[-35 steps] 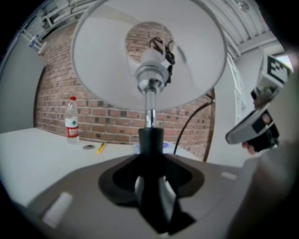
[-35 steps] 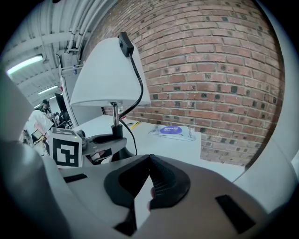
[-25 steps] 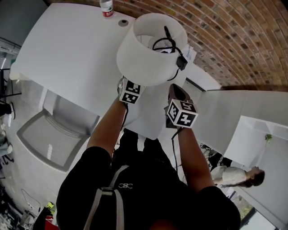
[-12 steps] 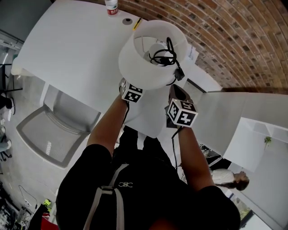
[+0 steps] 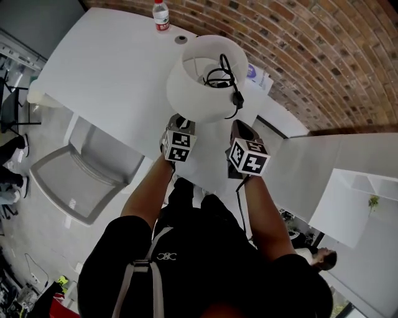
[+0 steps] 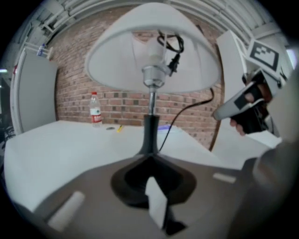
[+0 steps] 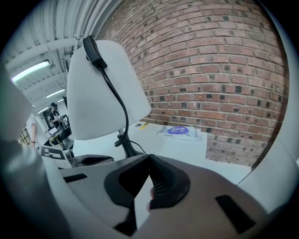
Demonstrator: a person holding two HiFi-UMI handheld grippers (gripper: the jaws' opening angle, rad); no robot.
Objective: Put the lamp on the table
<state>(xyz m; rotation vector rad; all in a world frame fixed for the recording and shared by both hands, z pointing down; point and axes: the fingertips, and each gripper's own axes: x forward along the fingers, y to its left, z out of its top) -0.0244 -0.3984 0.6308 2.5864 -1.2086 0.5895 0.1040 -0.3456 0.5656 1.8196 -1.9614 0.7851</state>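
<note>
The lamp (image 5: 208,77) has a white shade, a metal stem (image 6: 152,100) and a black base (image 7: 132,151) resting on the white table (image 5: 112,68). Its black cord and plug (image 5: 231,87) are draped over the shade's top. My left gripper (image 5: 178,120) is just short of the lamp, aimed at the stem. Its jaws (image 6: 150,156) are shut with nothing between them. To the lamp's right is my right gripper (image 5: 241,127), whose jaws (image 7: 149,156) are closed together and empty. From the left gripper view, the jaws hide the lamp's base.
A water bottle (image 5: 161,15) stands at the table's far edge by the brick wall (image 5: 323,56). A purple-labelled pack (image 7: 180,131) and a yellow pen (image 6: 119,128) lie behind the lamp. A grey chair (image 5: 81,174) is at the left below the table.
The lamp has moved forward and down onto the table, and its shade looks smaller in the head view. Both grippers now sit a little back from it.
</note>
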